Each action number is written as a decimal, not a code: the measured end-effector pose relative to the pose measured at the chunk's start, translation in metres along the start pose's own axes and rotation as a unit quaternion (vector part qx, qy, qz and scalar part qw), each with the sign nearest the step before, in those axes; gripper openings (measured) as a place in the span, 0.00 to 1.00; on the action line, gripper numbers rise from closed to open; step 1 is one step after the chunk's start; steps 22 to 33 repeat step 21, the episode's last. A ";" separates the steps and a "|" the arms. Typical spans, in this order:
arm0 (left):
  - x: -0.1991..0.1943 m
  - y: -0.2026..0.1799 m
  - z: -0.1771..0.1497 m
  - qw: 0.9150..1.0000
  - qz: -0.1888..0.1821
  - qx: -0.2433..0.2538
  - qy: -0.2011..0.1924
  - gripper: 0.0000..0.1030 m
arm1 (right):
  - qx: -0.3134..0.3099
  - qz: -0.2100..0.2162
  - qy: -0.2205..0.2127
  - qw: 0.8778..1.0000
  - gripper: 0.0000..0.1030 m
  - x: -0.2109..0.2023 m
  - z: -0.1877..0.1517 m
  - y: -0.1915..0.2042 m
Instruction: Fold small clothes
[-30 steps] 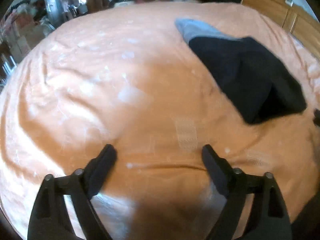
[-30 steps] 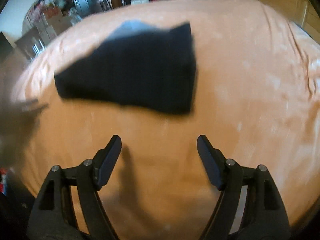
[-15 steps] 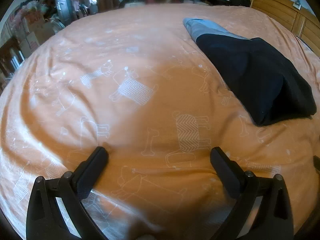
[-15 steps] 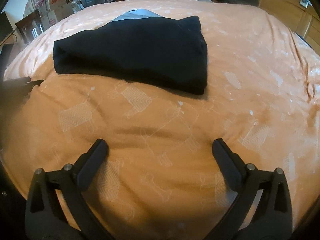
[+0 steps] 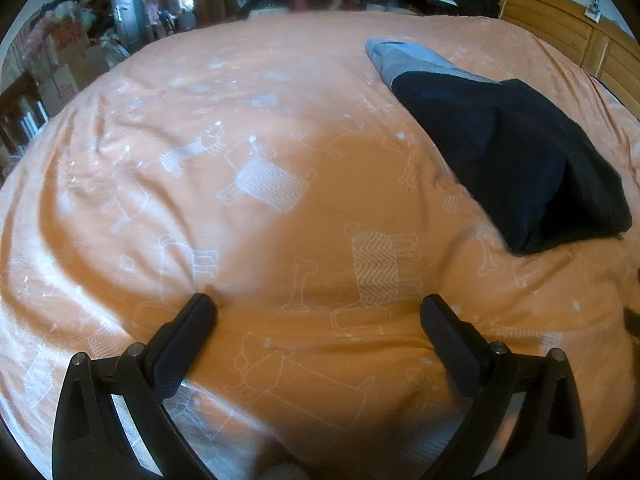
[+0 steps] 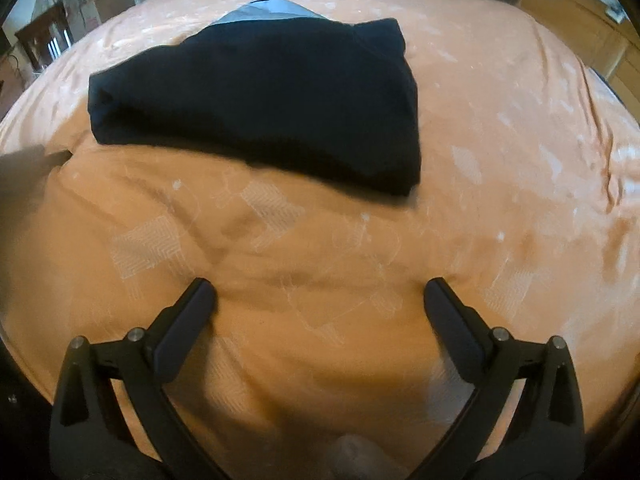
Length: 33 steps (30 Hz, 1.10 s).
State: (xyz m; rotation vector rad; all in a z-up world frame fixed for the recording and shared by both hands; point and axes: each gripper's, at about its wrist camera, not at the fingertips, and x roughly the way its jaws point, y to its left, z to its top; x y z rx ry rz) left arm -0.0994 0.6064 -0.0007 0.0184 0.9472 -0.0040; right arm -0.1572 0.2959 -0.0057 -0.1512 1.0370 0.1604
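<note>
Two views, and your left wrist comes first. Compared with a second ago, your left gripper (image 5: 318,310) has dropped closer to the orange bedspread (image 5: 248,208), and the blur has cleared enough for the white animal outlines printed on it to read sharply. The fingers have spread a little wider than before and now stand fully released, gripping nothing, with both fingertips (image 5: 202,306) low over the cover and the left one pressing at a small crease. The folded dark garment (image 5: 516,160) lies flat on the bedspread, up and to the right of your left gripper and well apart from it, much where it lay half a second ago. A pale blue-grey piece (image 5: 408,62) pokes out from beneath its far end. Beyond the garment, a wooden headboard (image 5: 560,20) runs along the far right edge of the bed.

From your right wrist, the change is the same kind: one second ago the garment was a smeared shape, and now the folded dark garment (image 6: 260,96) sits crisp and still, directly ahead of your right gripper (image 6: 320,292), with a band of bare cover between them. Your right gripper has also widened and is held spread, empty, level and low over the wrinkled bedspread (image 6: 500,160). The blue-grey piece (image 6: 268,10) shows at the garment's far edge.
</note>
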 end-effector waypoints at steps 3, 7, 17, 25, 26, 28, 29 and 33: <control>-0.037 0.000 0.021 0.999 -0.003 -0.014 -0.043 0.99 | 0.010 -0.008 -0.049 0.999 0.96 -0.041 0.018 -0.002; -0.137 -0.017 0.061 0.984 0.005 0.010 -0.176 0.99 | 0.019 -0.051 -0.149 0.987 1.00 -0.133 0.048 0.000; -0.263 -0.075 0.056 0.961 -0.022 0.038 -0.273 1.00 | 0.069 -0.044 -0.192 0.978 1.00 -0.195 0.073 -0.006; -0.269 -0.085 0.047 0.962 -0.039 0.041 -0.268 1.00 | 0.051 -0.035 -0.187 0.980 1.00 -0.200 0.064 0.007; -0.269 -0.085 0.047 0.962 -0.039 0.041 -0.268 1.00 | 0.051 -0.035 -0.187 0.980 1.00 -0.200 0.064 0.007; -0.269 -0.085 0.047 0.962 -0.039 0.041 -0.268 1.00 | 0.051 -0.035 -0.187 0.980 1.00 -0.200 0.064 0.007; -0.269 -0.085 0.047 0.962 -0.039 0.041 -0.268 1.00 | 0.051 -0.035 -0.187 0.980 1.00 -0.200 0.064 0.007; -0.269 -0.085 0.047 0.962 -0.039 0.041 -0.268 1.00 | 0.051 -0.035 -0.187 0.980 1.00 -0.200 0.064 0.007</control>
